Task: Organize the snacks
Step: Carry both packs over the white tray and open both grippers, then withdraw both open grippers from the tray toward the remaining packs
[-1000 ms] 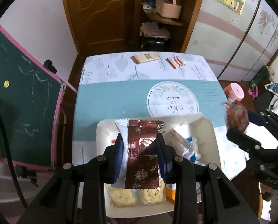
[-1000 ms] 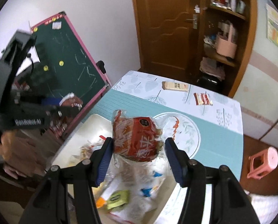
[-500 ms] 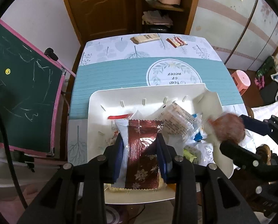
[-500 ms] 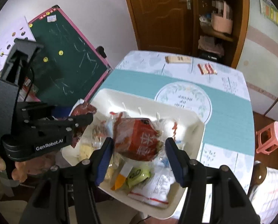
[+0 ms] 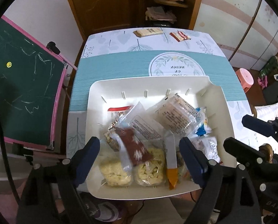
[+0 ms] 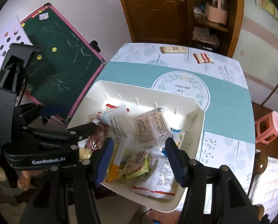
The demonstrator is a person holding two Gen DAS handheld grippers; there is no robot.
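A white tray [image 5: 157,85] [image 6: 139,85] full of snack packets sits at the table's near edge. My left gripper [image 5: 140,149] [image 6: 70,119] hangs over its near left part, its jaws opening, pads touching nothing. The dark red packet [image 5: 135,149] [image 6: 98,138] lies loose between them on two packets of yellow crumbs [image 5: 131,169]. My right gripper [image 6: 139,149] [image 5: 241,132] is open over the tray's near right part, with a red-and-green packet [image 6: 137,164] lying below, clear of the pads. A beige bar [image 5: 148,32] and a small red packet [image 5: 180,36] lie at the far end.
A green chalkboard with a pink frame [image 5: 23,85] stands close to the table's left side. A pink stool [image 5: 245,78] stands on the floor to the right. A person's hand [image 6: 23,179] holds the left gripper. A wooden door and shelves are behind the table.
Both grippers came down over the tray. The left jaws spread wide and the dark red packet dropped into the tray. The orange-red packet is gone from between the right jaws.
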